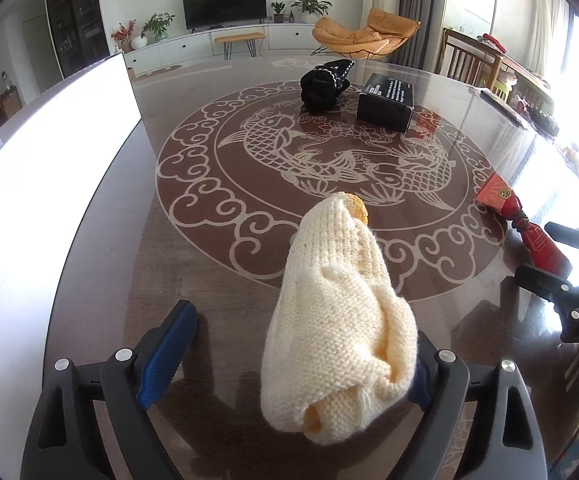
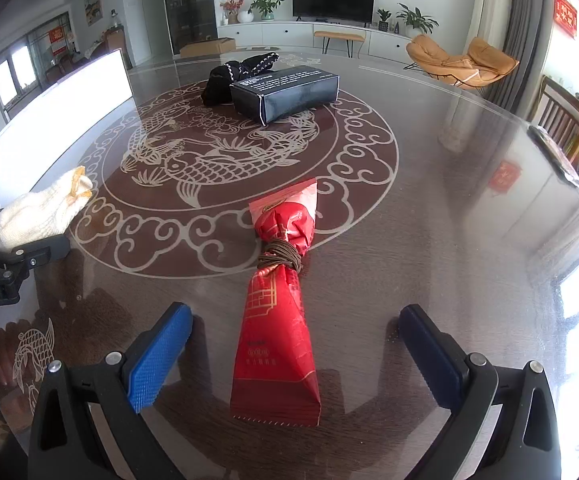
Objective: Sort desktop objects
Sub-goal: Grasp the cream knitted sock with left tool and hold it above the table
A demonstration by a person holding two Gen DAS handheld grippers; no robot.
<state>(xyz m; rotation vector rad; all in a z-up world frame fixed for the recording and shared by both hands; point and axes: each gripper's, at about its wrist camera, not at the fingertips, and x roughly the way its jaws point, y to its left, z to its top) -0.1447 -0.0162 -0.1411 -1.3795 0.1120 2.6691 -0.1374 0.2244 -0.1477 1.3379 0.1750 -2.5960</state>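
A rolled cream knit sock point(image 1: 337, 320) lies on the dark table between the fingers of my left gripper point(image 1: 301, 344), nearer the right finger. That gripper is open around it. A red packet tied with brown cord point(image 2: 279, 308) lies between the fingers of my right gripper point(image 2: 295, 340), which is open. The sock also shows in the right wrist view point(image 2: 41, 210) at the left, and the red packet in the left wrist view point(image 1: 525, 224) at the right. A black knit sock roll point(image 1: 323, 84) and a black box point(image 1: 385, 102) sit at the far side.
A tall white panel point(image 1: 49, 152) stands along the table's left side. The glass-topped table point(image 2: 449, 200) bears a round fish pattern. A chair and cluttered table point(image 1: 489, 60) stand beyond the right edge.
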